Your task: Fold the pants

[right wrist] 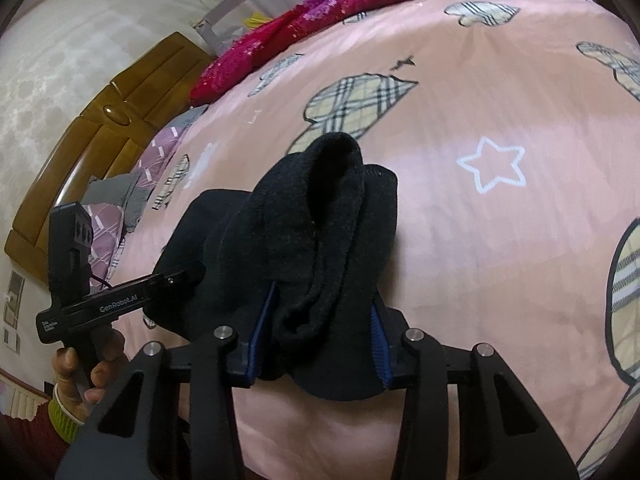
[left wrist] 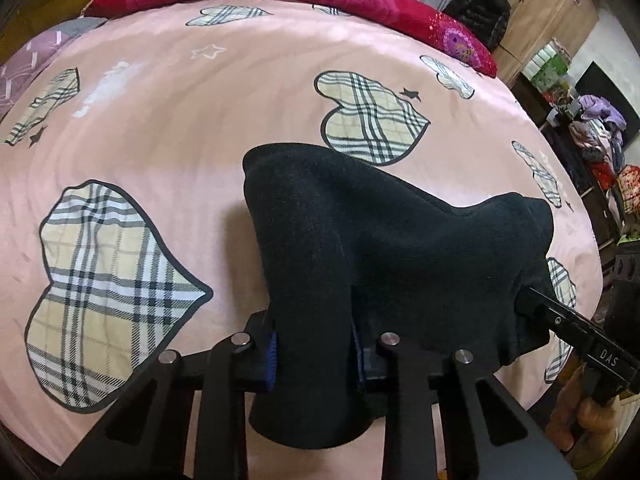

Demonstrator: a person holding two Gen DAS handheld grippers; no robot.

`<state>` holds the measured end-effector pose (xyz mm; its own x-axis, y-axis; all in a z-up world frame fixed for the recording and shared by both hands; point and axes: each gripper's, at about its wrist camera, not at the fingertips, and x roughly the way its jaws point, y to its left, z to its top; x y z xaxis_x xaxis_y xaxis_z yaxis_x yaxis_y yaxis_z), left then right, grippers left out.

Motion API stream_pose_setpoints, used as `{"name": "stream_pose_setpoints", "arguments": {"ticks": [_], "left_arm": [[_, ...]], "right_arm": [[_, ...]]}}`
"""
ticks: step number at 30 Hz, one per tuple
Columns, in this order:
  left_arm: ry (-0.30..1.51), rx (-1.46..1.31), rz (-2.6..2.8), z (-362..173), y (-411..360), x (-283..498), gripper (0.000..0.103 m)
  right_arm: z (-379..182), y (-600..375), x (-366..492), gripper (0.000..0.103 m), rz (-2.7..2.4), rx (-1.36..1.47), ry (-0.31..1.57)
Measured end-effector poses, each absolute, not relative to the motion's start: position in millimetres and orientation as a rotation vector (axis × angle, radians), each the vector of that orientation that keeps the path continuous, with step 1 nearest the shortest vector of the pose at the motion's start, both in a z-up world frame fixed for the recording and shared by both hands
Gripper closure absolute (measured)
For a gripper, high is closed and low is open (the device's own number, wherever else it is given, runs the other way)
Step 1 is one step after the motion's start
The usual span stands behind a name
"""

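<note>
Black pants (left wrist: pixel 360 240) span both claws: left gripper (left wrist: pixel 312 354) clamps one end, right gripper (right wrist: pixel 320 344) apparently the other, at 3 o'clock.

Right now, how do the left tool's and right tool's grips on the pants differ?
The left tool pinches a narrower, smooth fold of the black knit pants; the right tool stands wider on a thicker, bunched wad. Both blue-padded tools are shut on the pants above the pink heart-print bedsheet.
</note>
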<state>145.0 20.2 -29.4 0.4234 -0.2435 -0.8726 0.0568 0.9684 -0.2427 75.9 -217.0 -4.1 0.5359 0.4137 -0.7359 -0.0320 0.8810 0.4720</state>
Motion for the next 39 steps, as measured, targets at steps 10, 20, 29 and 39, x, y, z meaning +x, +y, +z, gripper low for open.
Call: {"name": "stream_pose_setpoints", "arguments": {"ticks": [10, 20, 29, 39], "left_arm": [[1.056, -0.206, -0.133, 1.5, 40.5, 133.2, 0.077], [1.028, -0.232, -0.050, 8.8, 74.5, 146.0, 0.077], [1.019, -0.246, -0.007, 4.3, 95.6, 173.1, 0.077], [1.051, -0.269, 0.020, -19.6, 113.8, 189.3, 0.077]], "right_arm": [[16.7, -197.5, 88.9, 0.059, 0.338, 0.392, 0.944], [19.7, -170.6, 129.2, 0.059, 0.400, 0.363, 0.938], [15.6, -153.8, 163.6, 0.059, 0.429, 0.338, 0.954], [-4.9, -140.8, 190.8, 0.059, 0.438, 0.322, 1.012]]}}
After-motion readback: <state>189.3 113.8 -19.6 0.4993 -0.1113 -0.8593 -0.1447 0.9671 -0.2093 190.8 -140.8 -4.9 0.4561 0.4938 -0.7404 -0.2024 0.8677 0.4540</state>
